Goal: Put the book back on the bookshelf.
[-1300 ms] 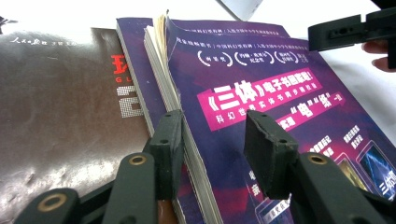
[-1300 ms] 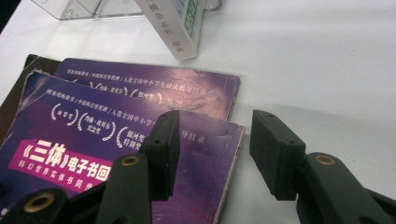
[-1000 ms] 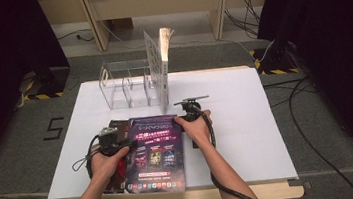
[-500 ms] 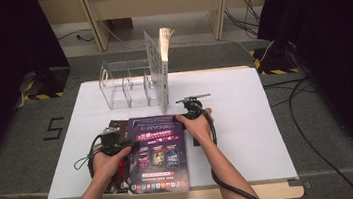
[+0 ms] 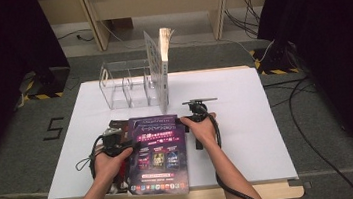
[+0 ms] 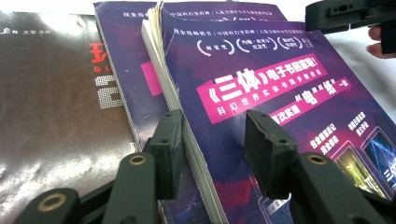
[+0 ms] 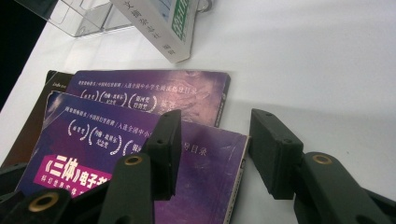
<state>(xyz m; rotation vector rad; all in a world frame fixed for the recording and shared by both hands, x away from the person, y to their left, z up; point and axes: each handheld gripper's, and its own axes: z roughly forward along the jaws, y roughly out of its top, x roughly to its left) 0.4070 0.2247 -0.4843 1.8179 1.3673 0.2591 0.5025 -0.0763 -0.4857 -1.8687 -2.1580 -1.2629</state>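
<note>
Left gripper (image 5: 119,145) and right gripper (image 5: 195,122) both straddle the top book's (image 5: 158,154) edges, jaws apart, near the table's (image 5: 247,121) front edge.

From my seat, the top purple book (image 6: 289,116) shows a glossy paper cover, its rough-cut paper page edges cream and matt. At 9 o'clock of it, the dark book (image 6: 51,107) has a slick, shiny cover catching glare. My left claw (image 6: 212,149) and right claw (image 7: 215,149) look like matt black plastic with brass-coloured metal pins. At 12 o'clock, the clear rack (image 5: 125,82) is smooth glossy plastic. The bench (image 5: 247,116) wears a smooth matt white sheet over a wood edge.
</note>
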